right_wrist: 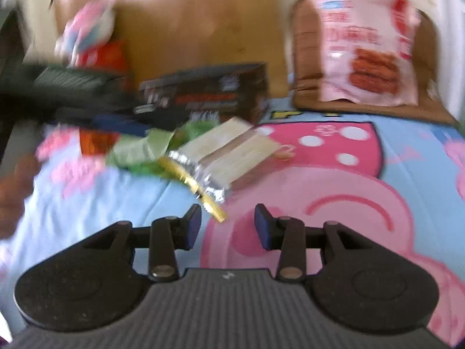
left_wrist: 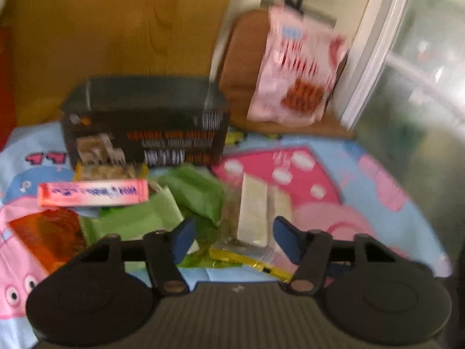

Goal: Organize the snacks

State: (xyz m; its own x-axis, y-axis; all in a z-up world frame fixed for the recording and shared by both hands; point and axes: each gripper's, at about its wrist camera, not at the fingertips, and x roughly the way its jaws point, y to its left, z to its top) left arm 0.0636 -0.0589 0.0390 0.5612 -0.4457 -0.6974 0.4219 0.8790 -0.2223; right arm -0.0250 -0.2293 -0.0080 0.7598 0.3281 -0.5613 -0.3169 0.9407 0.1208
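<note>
A: Which step is this, would you say?

B: Reaching for the next snack, I'd judge. A loose heap lies on the cartoon-print blue and pink bedspread [right_wrist: 334, 192]: a clear and silver foil packet of pale wafers with a gold edge [right_wrist: 229, 151], crumpled green wrappers [left_wrist: 174, 200], a long pink stick-shaped pack [left_wrist: 93, 193] and an orange translucent packet [left_wrist: 48, 237]. Behind them stands a black cardboard box with orange lettering [left_wrist: 145, 122], and a pink pouch of reddish snacks [right_wrist: 369, 49] is propped upright on a brown cushion [right_wrist: 308, 58], well apart from the heap.

A: And the tongs?

B: The left tongs [left_wrist: 232, 238] are partly open, straddling the near end of the wafer packet from above. The blur hides whether the pads touch it, but they don't look clamped, so nothing is held. The right tongs [right_wrist: 228, 225] are also partly open and empty, with the packet's gold corner just ahead of them.

A: So the next move?

B: Probably lower one pair onto the wafer packet, pinch the foil edge, then lift it clear of the green wrappers.
</note>
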